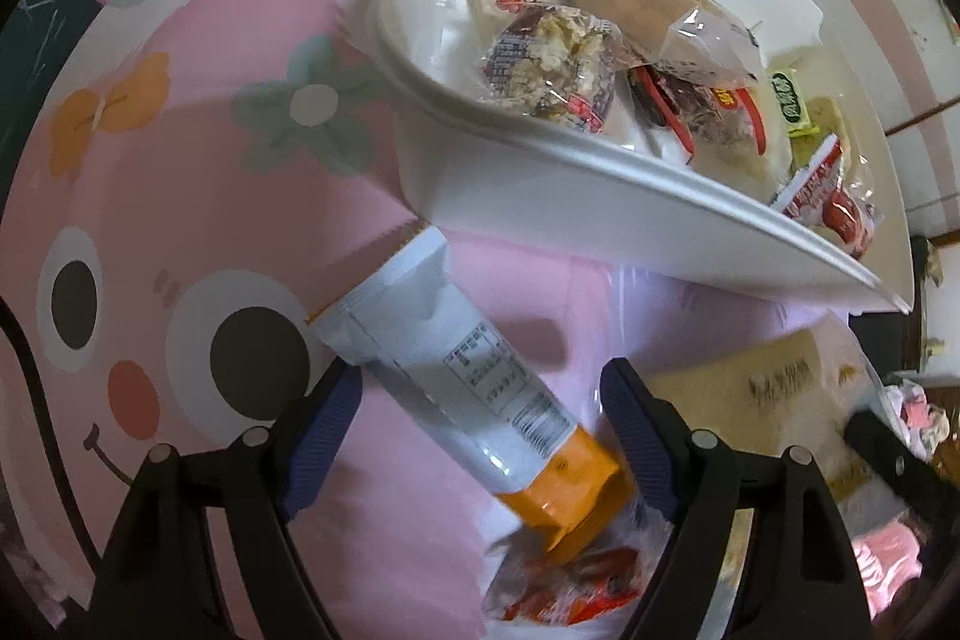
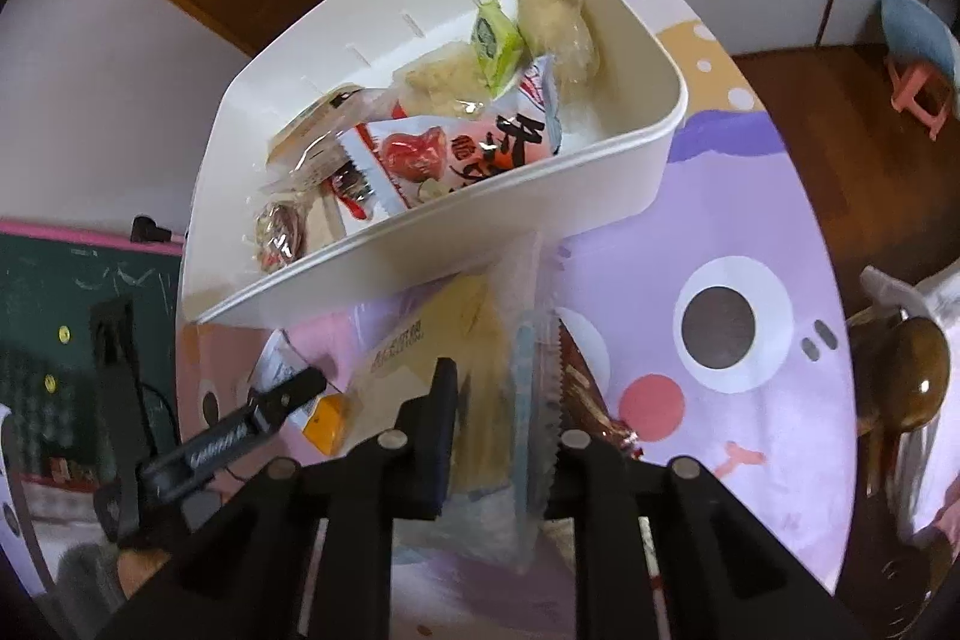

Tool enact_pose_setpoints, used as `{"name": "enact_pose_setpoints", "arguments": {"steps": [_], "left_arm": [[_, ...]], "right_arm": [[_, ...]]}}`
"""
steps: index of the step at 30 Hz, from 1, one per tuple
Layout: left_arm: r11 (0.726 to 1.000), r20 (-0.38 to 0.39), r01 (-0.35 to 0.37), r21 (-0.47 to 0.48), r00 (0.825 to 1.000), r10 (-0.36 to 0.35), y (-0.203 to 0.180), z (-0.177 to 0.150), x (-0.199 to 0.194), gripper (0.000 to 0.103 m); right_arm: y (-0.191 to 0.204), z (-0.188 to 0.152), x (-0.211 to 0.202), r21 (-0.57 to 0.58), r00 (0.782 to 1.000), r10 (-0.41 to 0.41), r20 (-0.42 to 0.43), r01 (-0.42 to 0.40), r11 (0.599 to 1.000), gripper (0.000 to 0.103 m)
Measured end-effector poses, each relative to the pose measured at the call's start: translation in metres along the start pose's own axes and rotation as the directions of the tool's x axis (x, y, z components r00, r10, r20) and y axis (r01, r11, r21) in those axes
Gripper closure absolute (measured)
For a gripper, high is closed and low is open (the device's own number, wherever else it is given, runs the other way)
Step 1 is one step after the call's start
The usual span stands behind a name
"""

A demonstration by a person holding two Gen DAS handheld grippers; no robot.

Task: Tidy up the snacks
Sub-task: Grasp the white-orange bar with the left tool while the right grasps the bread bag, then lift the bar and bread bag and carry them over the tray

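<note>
Barcode panel [image 1: 501, 376] faces up on white-orange packet [image 1: 474, 388].

Cartoon tablecloth [image 1: 180, 196], green chalkboard [image 2: 54, 298], pink stool [image 2: 921, 94]

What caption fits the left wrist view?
Left tool open around a white-and-orange snack packet on the pink mat, beside the white bin of snacks.

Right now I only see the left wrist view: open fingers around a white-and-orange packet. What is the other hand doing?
Observer: The right fingers are shut on a pale yellow packet in clear wrap.
Operator: Is anything else lying loose near it?
Observer: Yes, a brown wrapped snack lies on the mat just right of that packet.
</note>
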State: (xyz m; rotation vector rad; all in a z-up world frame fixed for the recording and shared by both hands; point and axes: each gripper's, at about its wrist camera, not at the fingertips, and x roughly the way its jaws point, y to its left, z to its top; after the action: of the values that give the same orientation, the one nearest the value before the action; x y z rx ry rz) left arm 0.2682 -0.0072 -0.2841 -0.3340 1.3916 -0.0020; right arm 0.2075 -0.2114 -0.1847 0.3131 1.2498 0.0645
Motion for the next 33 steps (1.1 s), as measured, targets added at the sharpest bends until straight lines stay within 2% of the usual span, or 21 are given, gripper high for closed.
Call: {"name": "enact_pose_setpoints", "arguments": {"steps": [1, 3, 5, 10, 16, 24, 33], "left_arm": [[1.0, -0.004, -0.019, 0.0, 1.0, 0.019, -0.003, -0.002, 0.0, 0.025], [0.995, -0.018, -0.1, 0.024, 0.995, 0.1, -0.01, -0.001, 0.002, 0.036], [0.977, -0.021, -0.192, 0.09, 0.981, 0.194, -0.021, -0.004, 0.004, 0.056], [0.975, -0.04, -0.134, 0.178, 0.989, 0.143, -0.031, -0.011, 0.0, 0.069], [0.969, -0.037, -0.107, 0.223, 0.992, 0.118, -0.025, -0.03, -0.021, 0.071], [0.96, 0.053, -0.039, 0.278, 0.998, 0.026, -0.02, -0.041, -0.092, 0.071], [0.932, 0.178, -0.009, 0.363, 0.982, -0.06, -0.008, -0.062, -0.177, 0.071]], "right_arm": [[0.0, -0.001, -0.003, -0.009, 1.0, -0.005, -0.001, 0.005, 1.0, 0.087], [-0.002, -0.007, -0.008, -0.023, 1.0, -0.012, -0.009, 0.012, 1.0, 0.088], [0.003, -0.01, -0.008, -0.027, 1.0, -0.012, -0.016, 0.011, 1.0, 0.088], [0.01, -0.015, -0.015, -0.051, 1.0, -0.012, -0.013, 0.011, 0.999, 0.092], [0.027, -0.019, -0.029, -0.093, 1.0, -0.028, 0.007, 0.028, 0.995, 0.094], [0.056, -0.032, -0.059, -0.153, 0.997, -0.044, 0.062, 0.053, 0.987, 0.095], [0.088, -0.058, -0.092, -0.215, 0.991, -0.055, 0.125, 0.081, 0.973, 0.095]]}}
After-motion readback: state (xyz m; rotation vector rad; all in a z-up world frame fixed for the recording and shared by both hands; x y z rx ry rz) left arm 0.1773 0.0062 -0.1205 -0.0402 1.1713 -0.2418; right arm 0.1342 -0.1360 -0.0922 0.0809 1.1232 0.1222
